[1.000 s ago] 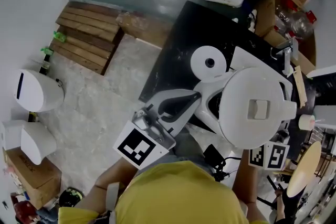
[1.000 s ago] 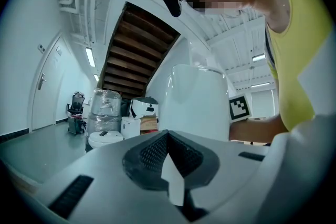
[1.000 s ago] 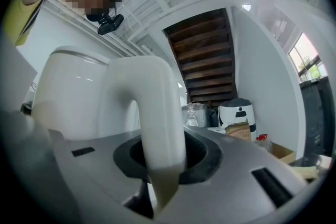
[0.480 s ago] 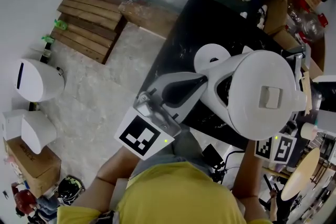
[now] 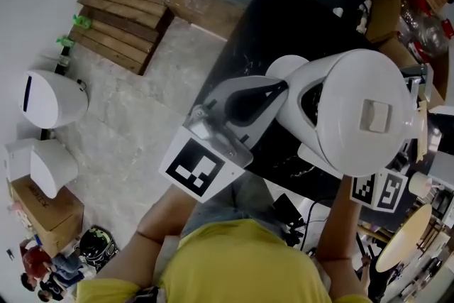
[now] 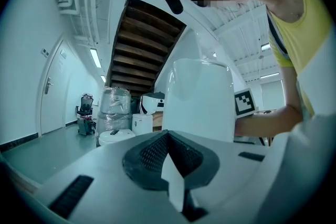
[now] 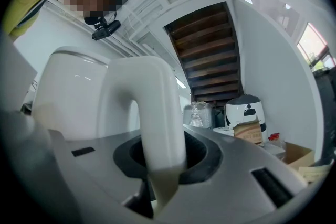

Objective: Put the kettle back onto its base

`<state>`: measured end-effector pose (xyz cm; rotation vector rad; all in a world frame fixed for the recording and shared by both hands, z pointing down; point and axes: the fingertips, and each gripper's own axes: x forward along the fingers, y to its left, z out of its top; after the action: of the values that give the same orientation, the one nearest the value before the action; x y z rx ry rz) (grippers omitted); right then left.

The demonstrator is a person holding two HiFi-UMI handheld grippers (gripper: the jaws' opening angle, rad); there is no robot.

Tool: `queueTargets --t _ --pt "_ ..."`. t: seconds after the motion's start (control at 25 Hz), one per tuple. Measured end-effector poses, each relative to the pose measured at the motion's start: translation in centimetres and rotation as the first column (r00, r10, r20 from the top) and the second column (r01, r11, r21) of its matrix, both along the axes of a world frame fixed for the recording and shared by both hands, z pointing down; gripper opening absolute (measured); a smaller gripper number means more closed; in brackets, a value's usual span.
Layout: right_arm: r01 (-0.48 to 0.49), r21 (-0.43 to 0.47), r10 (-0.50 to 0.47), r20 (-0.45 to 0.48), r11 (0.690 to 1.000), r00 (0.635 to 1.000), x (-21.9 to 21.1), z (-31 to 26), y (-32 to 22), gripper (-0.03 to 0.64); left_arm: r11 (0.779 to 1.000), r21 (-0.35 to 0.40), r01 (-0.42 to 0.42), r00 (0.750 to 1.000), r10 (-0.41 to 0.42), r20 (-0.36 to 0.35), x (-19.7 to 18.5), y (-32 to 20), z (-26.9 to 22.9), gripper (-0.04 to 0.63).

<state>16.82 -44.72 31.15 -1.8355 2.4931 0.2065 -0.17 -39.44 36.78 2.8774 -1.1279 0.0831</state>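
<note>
Your right gripper (image 7: 163, 165) is clamped on the thick, rounded loop handle (image 7: 152, 113) of the white smooth plastic kettle (image 5: 340, 131); the handle fills the gap between the dark ribbed pads. Your left gripper (image 6: 176, 176) points level at the opposite side of the kettle, its jaws drawn in on a thin white lip that appears to be the spout. In the head view the kettle, a tapering round body with a flat lid and a square latch (image 5: 374, 116), overlaps the round white disc base (image 5: 284, 67), of which only the left arc shows. You cannot tell whether the kettle is seated on it. Both stand over the matte black table (image 5: 262, 25), whose top is bare from the base to its left edge. Beyond that edge lie pale floor and a slatted wooden pallet (image 5: 120, 32). Cardboard boxes (image 5: 386, 10) crowd the far right of the table. Count one kettle, one base and two grippers.
</note>
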Motion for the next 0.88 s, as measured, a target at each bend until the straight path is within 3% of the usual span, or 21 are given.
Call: queueTargets --t 0.88 --pt "0.013 -0.032 -0.013 0.022 0.999 1.0 -0.7 4.3 -4.0 0.089 0.996 -0.052 0.067 0.998 -0.068 -0.017 -0.9 -3.6 3.3 0.002"
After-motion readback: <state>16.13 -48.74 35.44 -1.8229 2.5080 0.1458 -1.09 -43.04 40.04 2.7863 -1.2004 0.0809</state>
